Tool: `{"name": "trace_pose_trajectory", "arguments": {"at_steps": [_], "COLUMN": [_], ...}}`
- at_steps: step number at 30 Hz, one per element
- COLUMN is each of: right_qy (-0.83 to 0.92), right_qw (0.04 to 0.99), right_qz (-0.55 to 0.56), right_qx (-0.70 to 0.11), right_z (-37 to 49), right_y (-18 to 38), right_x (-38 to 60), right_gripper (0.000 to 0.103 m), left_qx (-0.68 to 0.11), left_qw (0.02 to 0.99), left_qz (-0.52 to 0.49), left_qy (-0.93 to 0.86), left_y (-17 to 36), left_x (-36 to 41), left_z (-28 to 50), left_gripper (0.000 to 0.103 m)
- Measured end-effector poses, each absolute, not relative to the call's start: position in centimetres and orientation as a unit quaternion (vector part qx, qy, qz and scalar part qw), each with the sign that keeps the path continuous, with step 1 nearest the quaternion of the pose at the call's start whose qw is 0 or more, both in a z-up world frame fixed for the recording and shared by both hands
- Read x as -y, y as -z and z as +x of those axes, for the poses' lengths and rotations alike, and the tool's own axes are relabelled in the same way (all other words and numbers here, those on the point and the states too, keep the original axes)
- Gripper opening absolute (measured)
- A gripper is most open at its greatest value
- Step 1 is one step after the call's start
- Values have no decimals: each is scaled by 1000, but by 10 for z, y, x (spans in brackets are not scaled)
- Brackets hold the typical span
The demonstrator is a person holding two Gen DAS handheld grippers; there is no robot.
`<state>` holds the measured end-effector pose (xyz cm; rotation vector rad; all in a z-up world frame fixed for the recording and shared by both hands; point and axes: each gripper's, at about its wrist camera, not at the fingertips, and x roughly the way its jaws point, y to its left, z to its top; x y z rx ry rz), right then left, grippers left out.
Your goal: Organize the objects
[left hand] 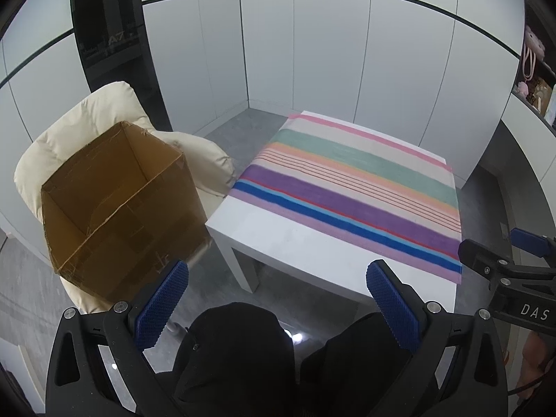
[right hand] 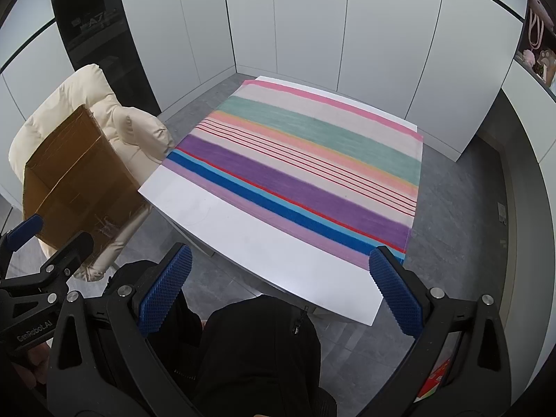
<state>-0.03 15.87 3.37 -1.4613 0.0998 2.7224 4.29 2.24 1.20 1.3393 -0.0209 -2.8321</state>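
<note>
An open brown cardboard box (left hand: 118, 205) rests tilted on a cream padded chair (left hand: 83, 121) left of a white table (left hand: 299, 246); its inside looks bare. A striped cloth (left hand: 351, 184) covers most of the table top. My left gripper (left hand: 278, 299) is open, held above a person's dark-clothed knees near the table's front edge, nothing between its blue pads. My right gripper (right hand: 281, 288) is open too, over the table's (right hand: 243, 236) near edge, with the striped cloth (right hand: 302, 166) ahead and the box (right hand: 76, 180) to the left. Each gripper shows at the edge of the other's view.
White cabinet panels (left hand: 312, 52) wall the room behind the table, with a dark glass panel (left hand: 107, 27) at the left. A shelf with pink plush items (left hand: 535, 69) is at the far right. Grey floor (right hand: 458, 208) surrounds the table. A colourful item (right hand: 438, 378) lies low right.
</note>
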Motion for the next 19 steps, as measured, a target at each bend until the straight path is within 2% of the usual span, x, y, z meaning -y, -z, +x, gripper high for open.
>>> {"name": "trace_pose_trajectory", "arguments": {"at_steps": [19], "right_qy": [-881], "right_qw": [23], "right_qz": [-471], "right_qx": [-33], "right_z": [-1], "right_y": [-36], "right_x": [-156], "right_gripper": [103], "left_qx": [4], "left_qw": [2], "left_qz": [428], "left_qy": [904], "left_y": [-13], "left_x": [-22], "left_z": [44], "left_gripper": [103]}}
